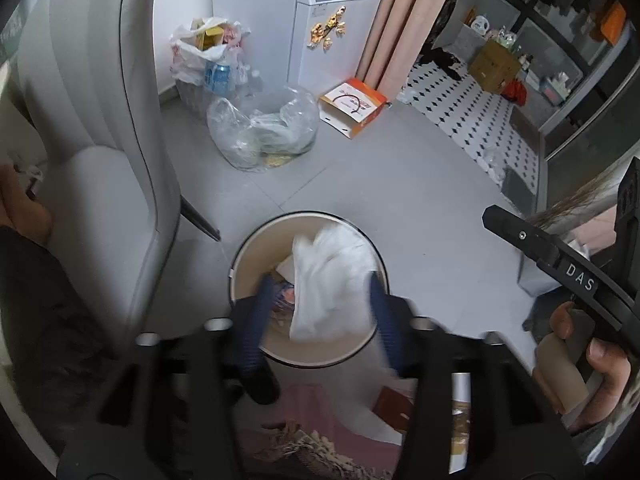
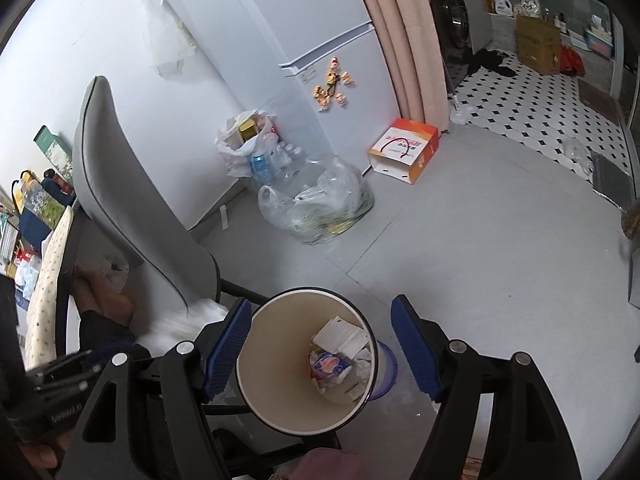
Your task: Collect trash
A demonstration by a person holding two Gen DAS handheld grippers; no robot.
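Observation:
A round bin [image 1: 248, 256] with a cream inside stands on the grey floor, right below my left gripper [image 1: 322, 280]. A crumpled white paper [image 1: 332, 280], blurred, hangs between the blue fingers over the bin's mouth. The left finger [image 1: 266, 300] stands clear of the paper, so the jaws are open. In the right wrist view the same bin [image 2: 272, 328] holds white tissues [image 2: 342, 334] and a pink-and-blue wrapper [image 2: 330, 364]. My right gripper [image 2: 320, 302] is open, one finger on each side of the bin, gripping nothing. A hand holds the right gripper's black body [image 1: 560, 268].
A grey chair [image 2: 132, 200] stands close on the bin's left. Further back a clear plastic bag [image 2: 320, 208], a stuffed white bag [image 2: 244, 140] and an orange-and-white box [image 2: 404, 152] sit by the white fridge [image 2: 320, 32]. A black-and-white tiled floor [image 2: 540, 100] lies beyond the pink curtain.

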